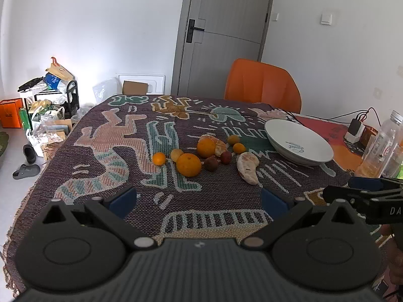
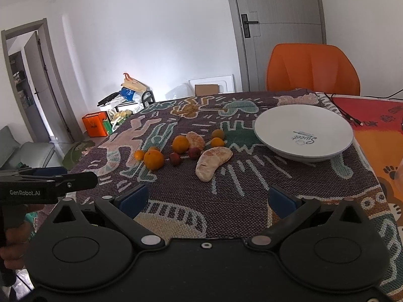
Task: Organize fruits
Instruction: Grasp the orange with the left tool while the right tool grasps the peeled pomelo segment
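Observation:
Fruits lie in a loose cluster on the patterned tablecloth point(image 1: 105, 166): a large orange point(image 1: 188, 164) point(image 2: 154, 160), a second orange point(image 1: 206, 147) point(image 2: 180, 144) beside a peeled citrus half point(image 1: 219, 144) point(image 2: 196, 140), several small kumquats point(image 1: 159, 158) point(image 2: 217, 134), two dark red fruits point(image 1: 211, 163) point(image 2: 174, 158), and a peeled pomelo segment point(image 1: 248, 167) point(image 2: 212, 159). A white bowl point(image 1: 298, 144) point(image 2: 303, 132) stands empty to their right. My left gripper point(image 1: 199, 198) is open and empty, short of the fruits. My right gripper point(image 2: 207, 197) is open and empty, just short of the pomelo segment.
An orange chair point(image 1: 262, 84) stands behind the table. Plastic bottles point(image 1: 382, 148) and a charger with cables point(image 1: 354, 127) sit at the right edge. A cluttered rack point(image 1: 47, 100) and shoes point(image 1: 26, 171) are on the floor at left.

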### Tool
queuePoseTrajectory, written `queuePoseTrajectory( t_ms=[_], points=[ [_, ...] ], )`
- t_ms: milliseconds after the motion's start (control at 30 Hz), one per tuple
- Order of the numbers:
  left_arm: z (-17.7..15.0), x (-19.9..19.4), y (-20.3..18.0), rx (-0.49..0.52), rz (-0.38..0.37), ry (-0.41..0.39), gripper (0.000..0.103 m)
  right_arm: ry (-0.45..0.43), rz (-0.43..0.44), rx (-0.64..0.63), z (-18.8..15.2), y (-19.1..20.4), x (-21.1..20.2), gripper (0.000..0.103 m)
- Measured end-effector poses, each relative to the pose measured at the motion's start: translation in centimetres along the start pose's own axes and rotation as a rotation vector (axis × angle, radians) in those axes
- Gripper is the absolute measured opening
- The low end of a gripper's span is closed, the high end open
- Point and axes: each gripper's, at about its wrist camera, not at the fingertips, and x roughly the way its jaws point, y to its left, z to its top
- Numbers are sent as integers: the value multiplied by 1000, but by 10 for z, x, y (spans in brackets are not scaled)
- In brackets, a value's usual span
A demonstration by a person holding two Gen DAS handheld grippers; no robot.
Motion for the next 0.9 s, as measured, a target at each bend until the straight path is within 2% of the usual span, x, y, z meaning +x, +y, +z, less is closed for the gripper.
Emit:
queuePoseTrajectory(
  t_ms=[500, 667, 900],
  points=[
    [4, 16, 8, -34, -6, -46, 102, -42, -15, 28, 0, -8, 15, 103],
    [7, 25, 11, -55, -20, -75, 101, -36, 25, 49, 1, -12, 28, 103],
    [9, 43, 11, -40, 10, -92, 101, -25, 45, 72, 2, -15, 47, 93]
  ],
)
